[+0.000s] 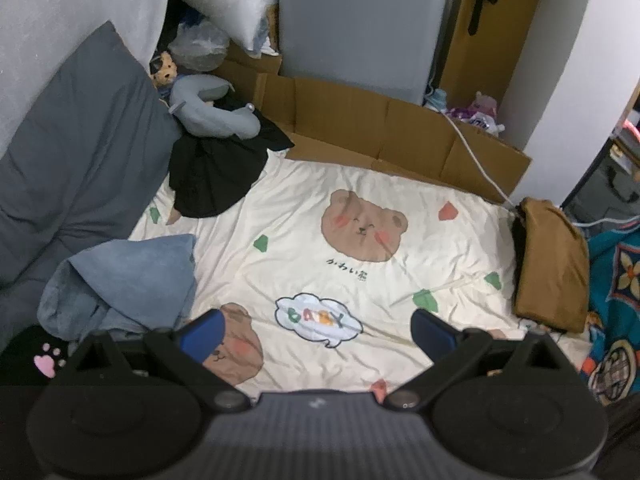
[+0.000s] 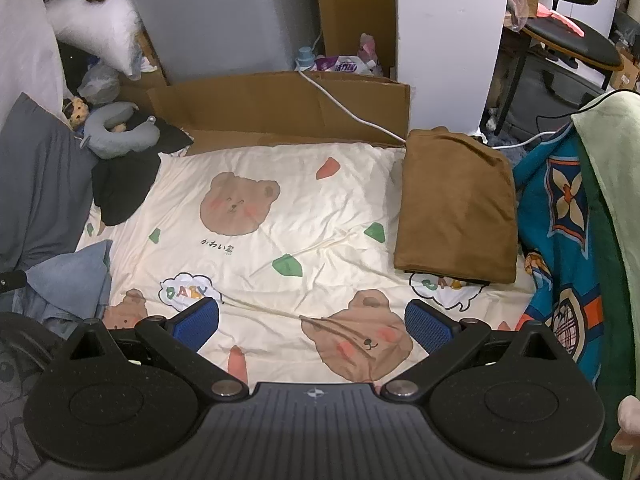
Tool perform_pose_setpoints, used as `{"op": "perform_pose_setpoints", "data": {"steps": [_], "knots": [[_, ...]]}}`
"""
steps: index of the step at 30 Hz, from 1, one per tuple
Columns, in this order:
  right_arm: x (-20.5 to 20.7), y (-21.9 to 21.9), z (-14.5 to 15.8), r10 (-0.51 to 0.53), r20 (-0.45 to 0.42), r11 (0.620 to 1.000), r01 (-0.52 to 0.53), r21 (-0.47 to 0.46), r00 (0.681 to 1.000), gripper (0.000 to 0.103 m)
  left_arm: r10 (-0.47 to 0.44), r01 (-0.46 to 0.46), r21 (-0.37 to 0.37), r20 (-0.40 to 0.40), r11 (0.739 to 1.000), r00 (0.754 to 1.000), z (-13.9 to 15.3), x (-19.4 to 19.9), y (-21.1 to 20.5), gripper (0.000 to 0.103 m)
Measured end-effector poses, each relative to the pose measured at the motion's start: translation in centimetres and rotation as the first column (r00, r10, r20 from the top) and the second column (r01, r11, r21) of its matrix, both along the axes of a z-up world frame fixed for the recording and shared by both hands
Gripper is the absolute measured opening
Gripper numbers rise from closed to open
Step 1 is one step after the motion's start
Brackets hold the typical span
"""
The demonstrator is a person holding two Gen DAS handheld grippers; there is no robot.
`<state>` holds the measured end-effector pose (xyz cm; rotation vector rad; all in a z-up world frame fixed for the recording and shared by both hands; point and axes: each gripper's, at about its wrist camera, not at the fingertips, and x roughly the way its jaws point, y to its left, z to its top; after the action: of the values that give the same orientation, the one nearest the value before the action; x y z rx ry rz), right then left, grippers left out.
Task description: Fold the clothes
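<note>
A cream bed sheet (image 1: 420,220) (image 2: 304,208) printed with bears covers the bed. A folded brown garment (image 1: 552,264) (image 2: 456,204) lies at its right edge. At the left edge a crumpled blue denim garment (image 1: 116,284) (image 2: 68,280) sits in a heap, and a black garment (image 1: 216,172) (image 2: 124,176) lies bunched at the far left. My left gripper (image 1: 316,330) hovers open above the sheet's near part, holding nothing. Likewise open and empty, my right gripper (image 2: 312,326) hangs over a bear print.
A grey pillow (image 1: 76,152) and a grey neck pillow (image 1: 216,108) (image 2: 116,124) lie at the left. Flattened cardboard (image 1: 380,128) (image 2: 280,108) lines the far edge, crossed by a white cable (image 1: 476,156) (image 2: 344,108). A patterned blue blanket (image 1: 616,304) (image 2: 568,224) borders the right side.
</note>
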<state>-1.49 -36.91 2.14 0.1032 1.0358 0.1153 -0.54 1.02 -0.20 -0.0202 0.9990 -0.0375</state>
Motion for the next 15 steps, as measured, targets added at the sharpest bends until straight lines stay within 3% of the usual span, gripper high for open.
{"op": "perform_pose_setpoints", "data": {"steps": [15], "knots": [[-0.20, -0.52, 0.29, -0.024, 0.012, 1.000, 0.024, 0.001, 1.000, 0.102, -0.002, 0.001, -0.030, -0.016, 1.000, 1.000, -0.24, 0.29, 0.29, 0.100]]}}
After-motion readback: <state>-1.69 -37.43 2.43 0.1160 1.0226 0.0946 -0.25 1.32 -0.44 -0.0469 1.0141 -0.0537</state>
